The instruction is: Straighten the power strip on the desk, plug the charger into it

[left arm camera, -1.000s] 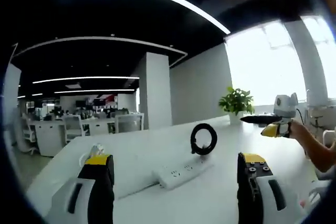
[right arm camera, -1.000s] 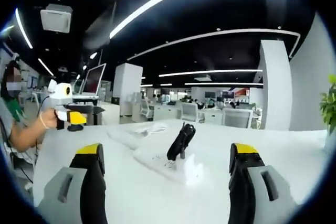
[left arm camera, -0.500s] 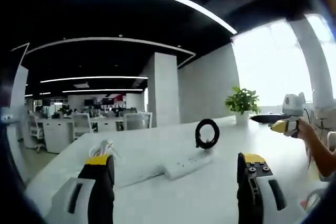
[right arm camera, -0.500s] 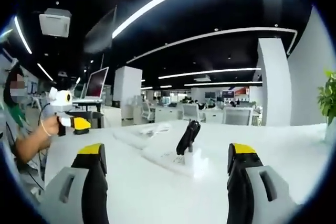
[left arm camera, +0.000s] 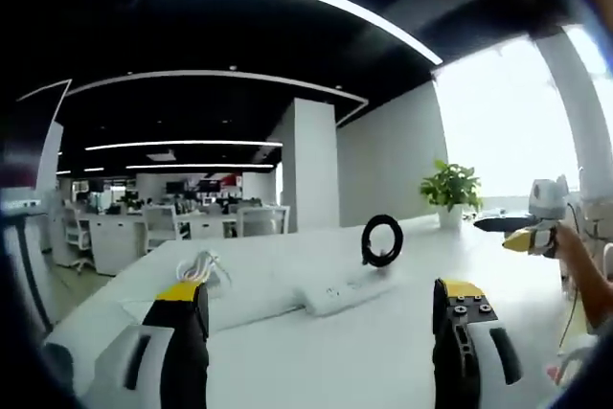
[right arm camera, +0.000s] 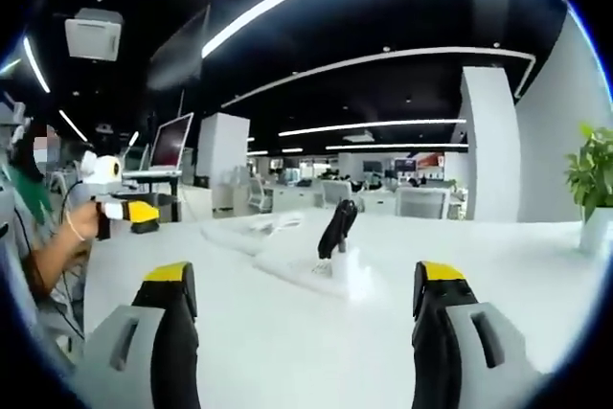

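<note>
A white power strip point(left arm camera: 337, 293) lies at an angle on the white desk point(left arm camera: 364, 361), beyond my open left gripper point(left arm camera: 321, 318). Just behind the strip stands a black coiled charger cable point(left arm camera: 382, 240). A white cable bundle point(left arm camera: 201, 266) rests further left. A hand holds my right gripper point(left arm camera: 529, 235) up at the far right. In the right gripper view the power strip point(right arm camera: 311, 271) lies ahead with the black charger cable point(right arm camera: 335, 229) standing edge-on at it. My right gripper point(right arm camera: 302, 308) is open, well short of them. At the left a person's hand holds the left gripper point(right arm camera: 124, 208).
A potted plant point(left arm camera: 452, 191) stands at the desk's far end near the bright window; it is also at the right edge point(right arm camera: 589, 179). A monitor point(right arm camera: 170, 146) sits behind the person point(right arm camera: 24, 217). Rows of office desks and chairs point(left arm camera: 201, 227) fill the background.
Both cameras have shifted a little, so the strip and black cable sit slightly higher in each view. The things on the desk have not moved. Both grippers stay open.
</note>
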A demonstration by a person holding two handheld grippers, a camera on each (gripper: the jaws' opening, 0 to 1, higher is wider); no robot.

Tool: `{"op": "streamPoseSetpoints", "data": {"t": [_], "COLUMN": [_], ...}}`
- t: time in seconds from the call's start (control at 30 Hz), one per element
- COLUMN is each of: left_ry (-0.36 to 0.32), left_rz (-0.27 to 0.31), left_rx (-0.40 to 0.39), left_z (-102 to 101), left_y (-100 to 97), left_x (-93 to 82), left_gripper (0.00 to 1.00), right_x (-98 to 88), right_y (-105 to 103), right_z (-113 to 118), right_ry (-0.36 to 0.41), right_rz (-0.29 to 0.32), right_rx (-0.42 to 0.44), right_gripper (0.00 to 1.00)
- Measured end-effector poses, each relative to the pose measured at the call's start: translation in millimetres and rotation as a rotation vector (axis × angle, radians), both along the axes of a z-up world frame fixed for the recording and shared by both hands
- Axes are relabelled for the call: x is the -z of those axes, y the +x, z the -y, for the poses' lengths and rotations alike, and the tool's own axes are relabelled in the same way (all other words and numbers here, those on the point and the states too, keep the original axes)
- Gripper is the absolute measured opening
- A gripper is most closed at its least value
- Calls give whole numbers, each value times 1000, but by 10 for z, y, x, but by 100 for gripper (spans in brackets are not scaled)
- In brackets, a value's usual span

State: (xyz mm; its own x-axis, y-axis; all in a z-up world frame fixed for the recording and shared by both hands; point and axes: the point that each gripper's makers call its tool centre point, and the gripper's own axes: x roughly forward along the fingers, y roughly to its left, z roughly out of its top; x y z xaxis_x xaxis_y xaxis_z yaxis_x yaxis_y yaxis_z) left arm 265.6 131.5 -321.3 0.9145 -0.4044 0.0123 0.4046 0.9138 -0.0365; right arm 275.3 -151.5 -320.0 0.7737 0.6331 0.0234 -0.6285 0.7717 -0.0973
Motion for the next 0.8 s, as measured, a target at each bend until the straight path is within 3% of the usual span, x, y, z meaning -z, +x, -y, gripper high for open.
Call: {"op": "streamPoseSetpoints", "data": {"t": [0.53, 0.7, 0.8], "left_ry": [-28, -36, -28], "left_rz": [10, -7, -16], "left_rx": [-27, -39, -48], "left_z": [32, 3, -5], "left_y": [-136, -172, -199], "left_x": [146, 224, 265], "left_gripper": [99, 99, 99], "right_x": [252, 245, 259], "right_y": [-154, -178, -189], "right_z": [140, 215, 230], "right_ry": [48, 80, 83], "right_rz": [-18, -7, -8], "right_rx": [65, 93, 101], "right_gripper": [90, 88, 92]}}
